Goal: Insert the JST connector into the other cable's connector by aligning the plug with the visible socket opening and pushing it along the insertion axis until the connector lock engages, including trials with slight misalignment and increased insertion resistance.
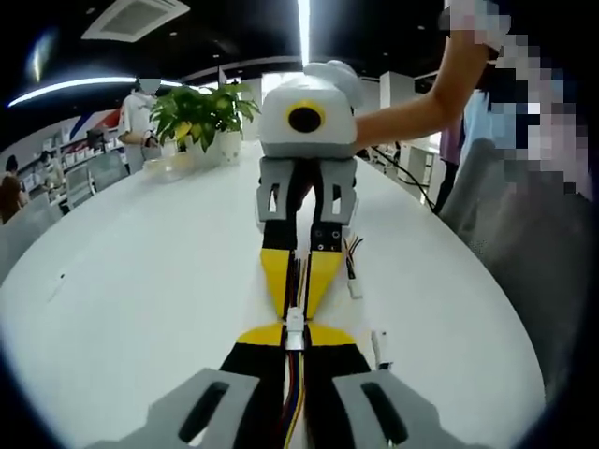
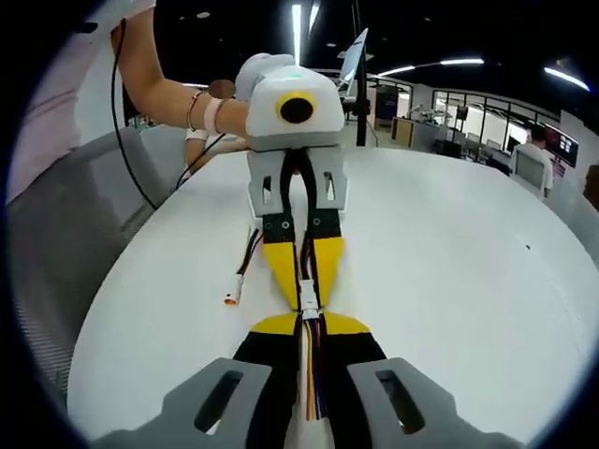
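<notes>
Connectors (image 1: 295, 327) — two, mated; two grippers

Each hand-held gripper is built with black jaws tipped in yellow, grey slotted brackets and a white rounded housing: the left hand-held gripper (image 1: 295, 329) and the right hand-held gripper (image 2: 309, 316). A bracelet (image 2: 192, 110) is worn on the person's wrist.

We cannot tell whether the white connectors (image 1: 295, 329) pinched between the two claws are fully mated; the yellow fingertips (image 2: 281, 267) cover their sides. The wires (image 2: 312, 383) run down between the lower jaws and are cut off by the picture's edge.
</notes>
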A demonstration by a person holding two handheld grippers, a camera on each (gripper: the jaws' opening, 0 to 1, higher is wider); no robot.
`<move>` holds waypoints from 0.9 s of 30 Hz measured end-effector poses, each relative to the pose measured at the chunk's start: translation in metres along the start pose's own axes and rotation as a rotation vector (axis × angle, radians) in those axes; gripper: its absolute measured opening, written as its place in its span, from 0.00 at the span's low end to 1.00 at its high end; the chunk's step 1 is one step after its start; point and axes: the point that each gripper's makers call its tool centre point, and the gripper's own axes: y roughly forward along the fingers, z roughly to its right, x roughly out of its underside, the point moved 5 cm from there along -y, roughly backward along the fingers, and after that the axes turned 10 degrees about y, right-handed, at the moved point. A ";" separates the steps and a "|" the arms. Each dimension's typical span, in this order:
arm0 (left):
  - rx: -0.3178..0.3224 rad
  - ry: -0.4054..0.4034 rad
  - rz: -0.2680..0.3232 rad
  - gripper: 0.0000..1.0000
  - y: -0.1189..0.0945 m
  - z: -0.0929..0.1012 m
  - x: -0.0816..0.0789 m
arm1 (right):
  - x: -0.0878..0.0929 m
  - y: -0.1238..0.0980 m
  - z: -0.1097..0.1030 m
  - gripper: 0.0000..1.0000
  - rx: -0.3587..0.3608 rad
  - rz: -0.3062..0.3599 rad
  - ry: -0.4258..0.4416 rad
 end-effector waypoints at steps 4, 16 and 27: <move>-0.011 -0.021 0.001 0.00 -0.001 0.000 0.000 | 0.000 0.001 0.000 0.04 0.021 -0.005 -0.008; -0.024 -0.045 -0.006 0.04 -0.002 0.003 -0.002 | 0.002 0.002 -0.002 0.06 0.033 0.010 0.002; -0.071 -0.088 0.012 0.09 -0.011 -0.001 -0.011 | 0.002 0.000 0.001 0.07 0.057 0.017 0.012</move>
